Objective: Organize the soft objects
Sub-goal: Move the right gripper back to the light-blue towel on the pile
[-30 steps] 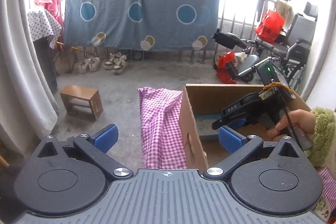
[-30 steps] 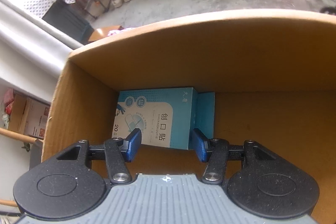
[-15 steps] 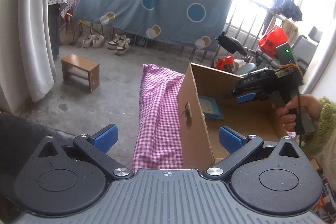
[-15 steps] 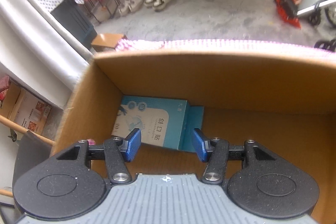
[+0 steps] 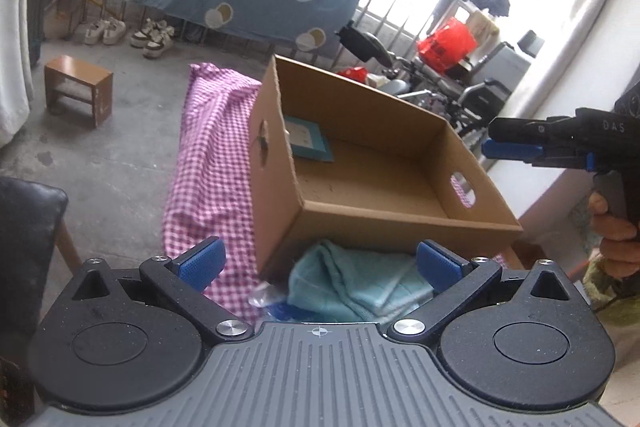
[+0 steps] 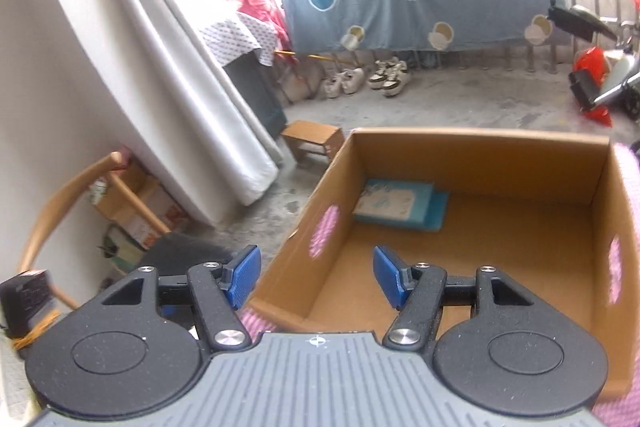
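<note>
A cardboard box (image 5: 372, 163) sits on a pink-checked cloth (image 5: 212, 155), open at the top, with a light blue carton (image 6: 394, 203) lying flat in its far corner. A folded teal towel (image 5: 352, 287) lies on the cloth just in front of the box's near wall, between the spread, empty jaws of the left gripper (image 5: 318, 263). The right gripper (image 6: 316, 275) hangs above the box's near corner; its jaws have just been opening, with nothing between them.
</note>
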